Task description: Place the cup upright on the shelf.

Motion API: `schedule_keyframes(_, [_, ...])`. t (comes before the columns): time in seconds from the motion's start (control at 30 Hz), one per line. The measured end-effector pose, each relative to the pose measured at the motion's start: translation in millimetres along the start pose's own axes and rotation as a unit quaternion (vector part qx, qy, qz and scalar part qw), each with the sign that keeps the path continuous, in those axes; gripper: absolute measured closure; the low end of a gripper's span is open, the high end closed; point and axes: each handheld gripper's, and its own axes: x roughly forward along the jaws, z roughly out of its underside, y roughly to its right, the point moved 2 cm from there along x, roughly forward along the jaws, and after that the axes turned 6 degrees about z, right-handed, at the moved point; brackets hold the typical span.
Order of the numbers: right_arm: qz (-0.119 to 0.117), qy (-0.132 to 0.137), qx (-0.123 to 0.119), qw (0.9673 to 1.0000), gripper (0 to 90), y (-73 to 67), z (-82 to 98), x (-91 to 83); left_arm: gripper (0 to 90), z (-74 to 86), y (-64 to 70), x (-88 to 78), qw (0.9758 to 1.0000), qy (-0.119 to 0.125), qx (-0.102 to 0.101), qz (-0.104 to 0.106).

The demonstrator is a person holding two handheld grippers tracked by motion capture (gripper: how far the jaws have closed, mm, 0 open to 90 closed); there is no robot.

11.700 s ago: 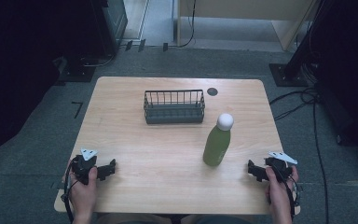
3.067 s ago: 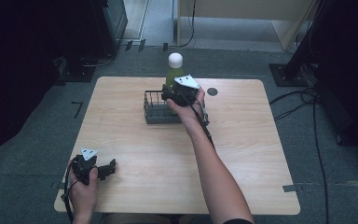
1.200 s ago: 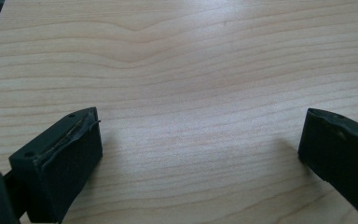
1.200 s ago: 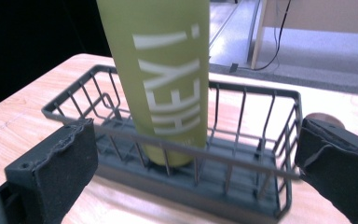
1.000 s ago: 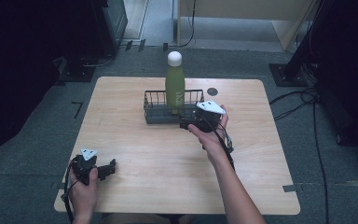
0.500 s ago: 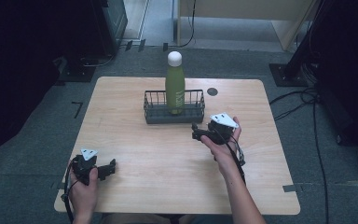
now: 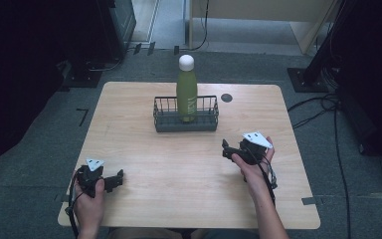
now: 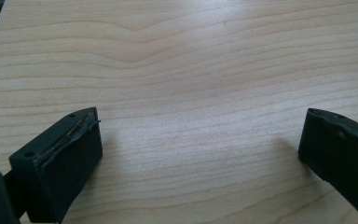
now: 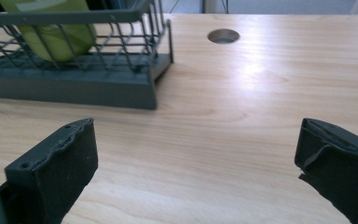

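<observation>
Bottle count is one: a green bottle [image 7: 186,97] with a white cap [image 7: 186,61], standing upright inside the single dark wire basket [image 7: 185,122] toward the far middle of the wooden table [image 7: 144,149]. From the right gripper view you can see its green base [image 9: 51,32] through the basket's bars [image 9: 74,84], sitting at the right end of the basket.

Two grippers total. Right gripper [image 7: 229,151] is held over the table a bit in front and to the right of the basket, jaws spread wide with nothing between them, just bare wood. Left gripper [image 7: 115,178] sits at the near left corner, well apart from everything, jaws also wide and empty.

Other stuff: one round cable hole [image 7: 226,97] in the tabletop just right of the basket. Cables [image 7: 323,107] run across the grey floor on the right side. Nothing sits between the right gripper and the basket.
</observation>
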Motion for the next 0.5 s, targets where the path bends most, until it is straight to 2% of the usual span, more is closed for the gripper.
schedule_keyframes(0.5, [0.051,-0.02,0.022,0.9983,0.0,59.5,33.0,-20.7,0.0,0.0,0.0,0.0,1.0,0.0,0.0,0.0])
